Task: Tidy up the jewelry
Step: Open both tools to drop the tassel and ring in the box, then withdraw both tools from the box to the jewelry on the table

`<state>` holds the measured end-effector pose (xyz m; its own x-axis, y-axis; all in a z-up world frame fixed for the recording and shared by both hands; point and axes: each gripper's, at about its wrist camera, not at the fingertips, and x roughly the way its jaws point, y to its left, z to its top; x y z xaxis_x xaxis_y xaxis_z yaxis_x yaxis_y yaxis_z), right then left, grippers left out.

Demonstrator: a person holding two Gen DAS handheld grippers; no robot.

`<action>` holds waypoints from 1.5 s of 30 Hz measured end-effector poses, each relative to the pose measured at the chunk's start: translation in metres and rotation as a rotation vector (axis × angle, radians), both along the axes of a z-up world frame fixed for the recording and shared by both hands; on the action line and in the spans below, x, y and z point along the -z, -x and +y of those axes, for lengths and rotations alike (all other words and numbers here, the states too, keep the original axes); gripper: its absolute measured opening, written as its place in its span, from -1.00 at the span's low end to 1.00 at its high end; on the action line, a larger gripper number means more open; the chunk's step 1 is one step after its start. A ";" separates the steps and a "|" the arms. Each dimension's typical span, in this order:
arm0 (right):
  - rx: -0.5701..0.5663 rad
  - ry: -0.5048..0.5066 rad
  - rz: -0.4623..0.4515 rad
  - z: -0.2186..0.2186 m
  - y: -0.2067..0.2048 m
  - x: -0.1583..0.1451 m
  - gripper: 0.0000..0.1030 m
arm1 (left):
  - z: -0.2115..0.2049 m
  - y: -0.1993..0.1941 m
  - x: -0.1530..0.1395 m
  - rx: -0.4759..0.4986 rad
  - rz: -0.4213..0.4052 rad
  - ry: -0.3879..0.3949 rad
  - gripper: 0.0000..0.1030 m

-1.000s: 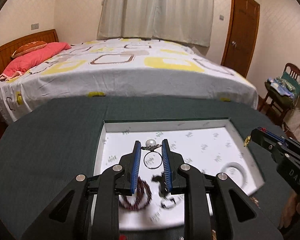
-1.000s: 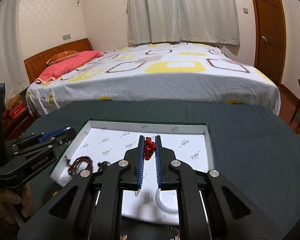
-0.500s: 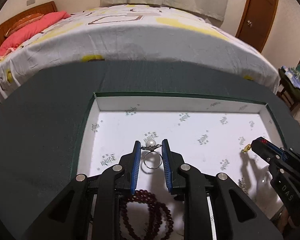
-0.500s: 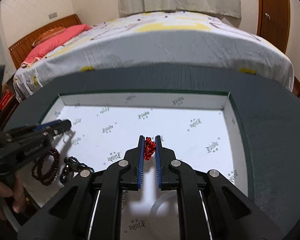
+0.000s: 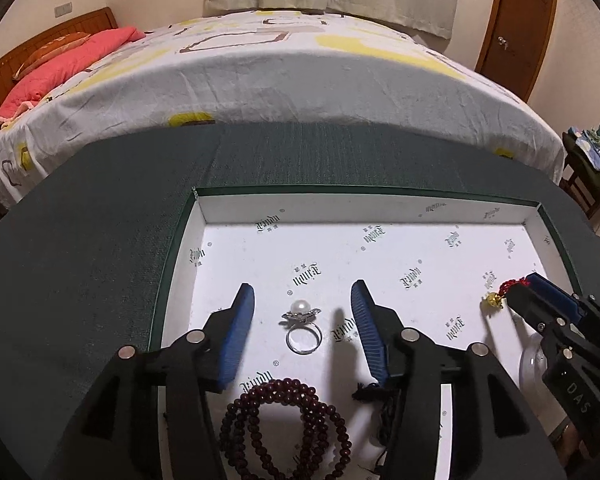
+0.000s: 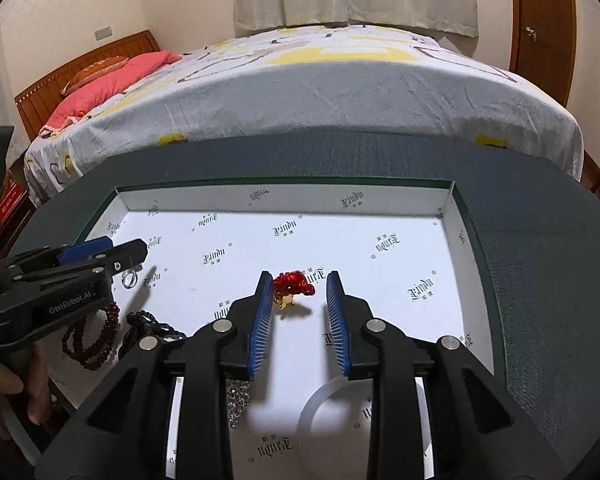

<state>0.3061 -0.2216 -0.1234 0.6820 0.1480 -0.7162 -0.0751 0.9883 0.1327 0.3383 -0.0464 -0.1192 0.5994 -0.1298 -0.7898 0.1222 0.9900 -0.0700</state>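
The left hand-held gripper (image 5: pixel 302 304) is held wide open above the white box (image 5: pixel 380 208). The pearl ring (image 5: pixel 301 326) is seen lying flat on the box floor between the two blue fingers (image 5: pixel 240 328), and it is touched by neither of them. Just nearer the camera than the ring, a string of dark red beads (image 5: pixel 286 420) is laid in loops on the box floor. A small dark tassel (image 5: pixel 370 392) is seen beside the beads, partly hidden by the gripper.

The right hand-held gripper (image 6: pixel 298 292) is open too. The red charm (image 6: pixel 292 286) with its little gold piece is lying on the box floor between its fingers, close to the left one; whether it is touched cannot be told. A clear ring (image 6: pixel 332 408) is seen nearer the camera than the charm, partly hidden.

The box is set on the dark green worktop (image 5: pixel 100 220). A bed (image 5: pixel 300 60) with a pink pillow (image 5: pixel 60 64) is seen behind the worktop.
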 end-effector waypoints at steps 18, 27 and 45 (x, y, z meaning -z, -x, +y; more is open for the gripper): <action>-0.003 -0.036 -0.100 -0.008 0.086 -0.042 -0.45 | 0.021 0.097 -0.046 -0.029 -0.199 0.039 0.17; -0.019 -0.031 -0.068 -0.003 0.136 -0.032 -0.45 | 0.041 0.145 -0.039 -0.069 -0.173 0.039 0.17; -0.101 -0.011 0.015 0.031 0.165 0.002 -0.18 | 0.076 0.194 0.000 -0.154 -0.068 -0.008 0.17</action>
<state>0.1412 -0.1903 -0.1255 0.6521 0.2237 -0.7244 -0.1724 0.9742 0.1457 0.1440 0.0297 -0.1195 0.6639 -0.0256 -0.7474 -0.0272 0.9979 -0.0584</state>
